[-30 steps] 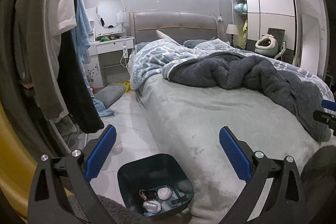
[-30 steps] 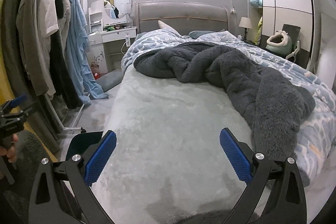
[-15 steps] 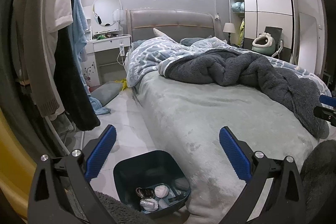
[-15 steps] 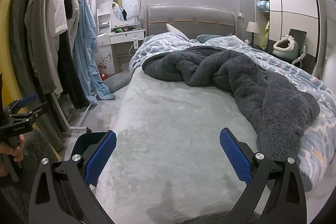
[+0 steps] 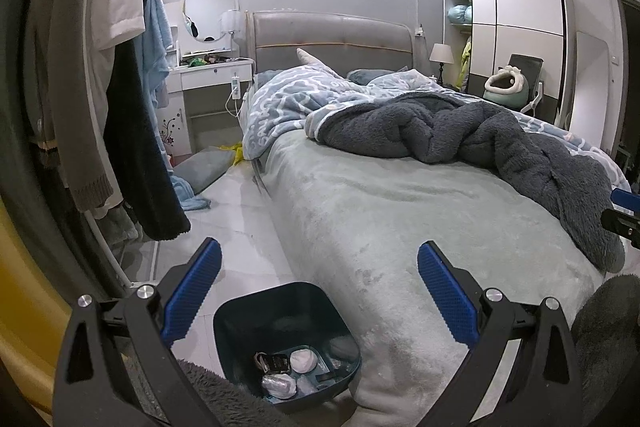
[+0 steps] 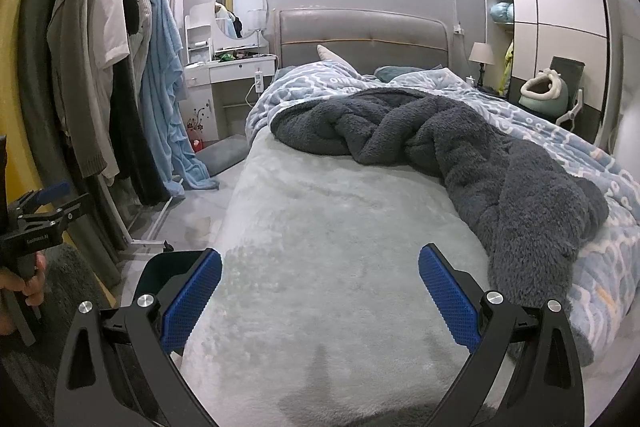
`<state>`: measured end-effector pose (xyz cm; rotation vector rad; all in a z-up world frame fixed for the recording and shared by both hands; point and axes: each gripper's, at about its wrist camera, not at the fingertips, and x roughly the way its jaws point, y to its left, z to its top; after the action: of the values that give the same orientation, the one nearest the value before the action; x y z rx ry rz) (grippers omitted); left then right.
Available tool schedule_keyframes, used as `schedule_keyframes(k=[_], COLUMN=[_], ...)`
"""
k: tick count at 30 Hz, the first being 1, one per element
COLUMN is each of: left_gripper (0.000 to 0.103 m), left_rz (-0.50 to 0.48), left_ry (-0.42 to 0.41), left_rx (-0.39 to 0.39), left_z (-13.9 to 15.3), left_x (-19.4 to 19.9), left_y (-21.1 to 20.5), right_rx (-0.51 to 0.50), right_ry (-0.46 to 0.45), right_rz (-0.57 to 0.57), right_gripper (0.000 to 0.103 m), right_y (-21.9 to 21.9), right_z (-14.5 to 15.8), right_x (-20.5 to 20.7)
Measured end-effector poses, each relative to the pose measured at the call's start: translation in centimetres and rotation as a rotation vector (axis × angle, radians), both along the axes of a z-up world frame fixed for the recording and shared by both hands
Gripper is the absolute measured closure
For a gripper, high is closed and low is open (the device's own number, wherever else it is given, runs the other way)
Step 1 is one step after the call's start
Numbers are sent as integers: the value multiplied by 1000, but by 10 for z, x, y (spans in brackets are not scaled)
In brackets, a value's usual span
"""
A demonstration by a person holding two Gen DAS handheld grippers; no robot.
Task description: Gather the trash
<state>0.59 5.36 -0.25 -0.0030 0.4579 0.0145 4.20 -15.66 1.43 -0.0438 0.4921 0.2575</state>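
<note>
Beside the pale green plush bed, at its near corner, stands a dark teal plastic bin holding crumpled white wrappers. Left gripper and right gripper both hang spread wide, empty.

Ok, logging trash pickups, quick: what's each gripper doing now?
Left gripper: open, holding nothing.
Right gripper: open, holding nothing.

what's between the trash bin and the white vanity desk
In the left wrist view, bare pale floor runs from the bin to the desk, with a grey cushion near the desk.
</note>
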Motion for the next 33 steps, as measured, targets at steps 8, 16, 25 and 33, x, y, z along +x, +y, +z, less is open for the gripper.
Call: schedule_keyframes(k=[8, 16, 25, 33], left_gripper=[3, 3, 3, 3], left_rz=[0, 0, 2, 0], left_ry=[6, 7, 7, 7], left_rx=[1, 4, 1, 4], left_z=[-1, -2, -2, -1], left_x=[1, 1, 1, 1], left_y=[2, 2, 1, 1], right_rx=[-2, -3, -3, -3], right_ry=[0, 0, 0, 0], right_rz=[0, 0, 1, 1], right_gripper=[3, 3, 3, 3], right_y=[2, 2, 2, 2], right_z=[0, 1, 1, 1], right_x=[-1, -1, 0, 0])
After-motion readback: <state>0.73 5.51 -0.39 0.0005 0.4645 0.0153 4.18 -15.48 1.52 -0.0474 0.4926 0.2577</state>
